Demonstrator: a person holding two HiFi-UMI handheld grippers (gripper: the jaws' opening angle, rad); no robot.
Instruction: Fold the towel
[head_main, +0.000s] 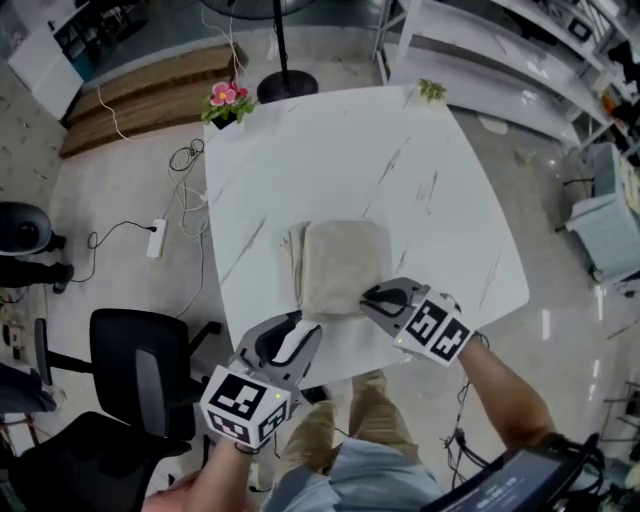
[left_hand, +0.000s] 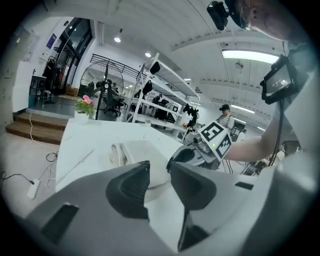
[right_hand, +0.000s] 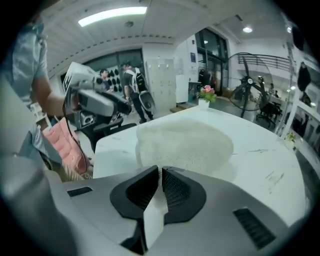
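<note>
**Towel folded small, right jaws at its near edge**

Head view: the beige terry towel (head_main: 340, 265) is seen folded into a compact rectangle on the white marbled table (head_main: 420, 180), just ahead of both tools. The right gripper (head_main: 368, 298) is set at its near corner. The left gripper (head_main: 302, 325) is held short of it, at the table edge.

Left gripper view: the jaws are held apart and nothing is between them. The towel lies beyond the tips.

Right gripper view: the jaws are all but closed, with the towel edge at their tips. No cloth is seen caught.

Judged: the loose layers on the left gripper's side would be better squared by light presses than by dragging.

A pink potted flower (head_main: 228, 100) and a black round fan base (head_main: 287, 85) stand well beyond the towel. A black office chair (head_main: 140, 370) stands off the table, outside the left gripper. Nothing is in the way.
</note>
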